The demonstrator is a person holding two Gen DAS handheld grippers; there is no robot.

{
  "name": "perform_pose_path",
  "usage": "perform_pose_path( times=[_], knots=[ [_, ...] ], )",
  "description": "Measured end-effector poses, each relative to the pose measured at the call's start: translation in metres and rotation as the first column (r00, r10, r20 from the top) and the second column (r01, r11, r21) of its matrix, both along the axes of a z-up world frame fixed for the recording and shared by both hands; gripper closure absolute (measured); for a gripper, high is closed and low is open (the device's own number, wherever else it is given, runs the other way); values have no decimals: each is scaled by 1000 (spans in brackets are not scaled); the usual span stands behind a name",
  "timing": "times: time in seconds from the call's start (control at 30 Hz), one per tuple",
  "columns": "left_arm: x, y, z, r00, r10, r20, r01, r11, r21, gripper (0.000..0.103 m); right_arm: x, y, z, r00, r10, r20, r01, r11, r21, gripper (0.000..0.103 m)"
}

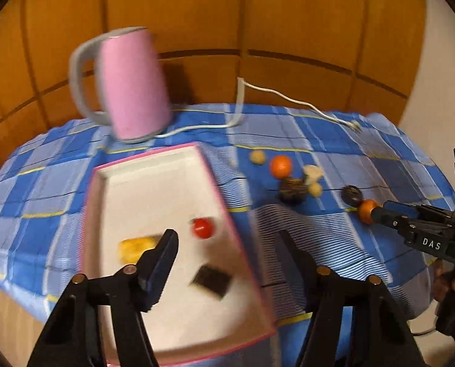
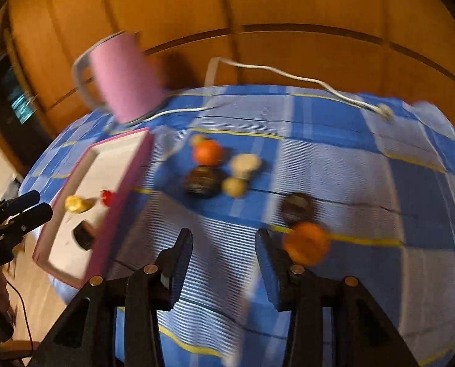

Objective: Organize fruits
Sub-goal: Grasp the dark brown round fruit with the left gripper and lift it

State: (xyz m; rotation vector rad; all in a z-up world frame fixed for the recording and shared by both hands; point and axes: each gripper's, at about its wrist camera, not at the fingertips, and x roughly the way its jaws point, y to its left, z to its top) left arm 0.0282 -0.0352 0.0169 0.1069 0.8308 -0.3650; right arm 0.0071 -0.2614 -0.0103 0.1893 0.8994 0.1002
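A pink-rimmed white tray [image 1: 154, 165] lies on the blue checked cloth. It holds a yellow fruit [image 1: 135, 246], a red tomato [image 1: 202, 227] and a dark square piece [image 1: 210, 279]. My left gripper [image 1: 227, 241] hovers open over the tray's right rim, with nothing between its fingers. To the right of the tray sit an orange [image 2: 207, 152], two dark round fruits [image 2: 202, 182] [image 2: 296, 206], a pale piece [image 2: 245, 165] and small yellowish balls [image 2: 234, 186]. My right gripper [image 2: 224, 244] is open over bare cloth. A second orange [image 2: 307, 243] lies just outside its right finger.
A pink kettle [image 1: 132, 82] with a grey handle stands behind the tray, and its white cable [image 1: 288, 96] trails across the back of the cloth. Wooden panels rise behind the table. The cloth falls away at the near edge [image 1: 288, 321].
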Motion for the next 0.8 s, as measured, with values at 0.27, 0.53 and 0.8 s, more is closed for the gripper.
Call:
perform_pose_path(
  times=[0.27, 0.53, 0.8],
  knots=[
    [51, -65, -18, 990, -97, -99, 96, 995, -14, 61, -15, -29, -2, 994, -108, 16, 108, 994, -15, 60],
    [94, -126, -51, 970, -147, -192, 151, 989, 2, 58, -26, -47, 1, 990, -138, 22, 139, 990, -19, 60],
    [118, -144, -75, 984, -92, -151, 103, 992, 71, 29, -33, -63, -2, 984, -177, 19, 177, 984, -15, 60]
  ],
)
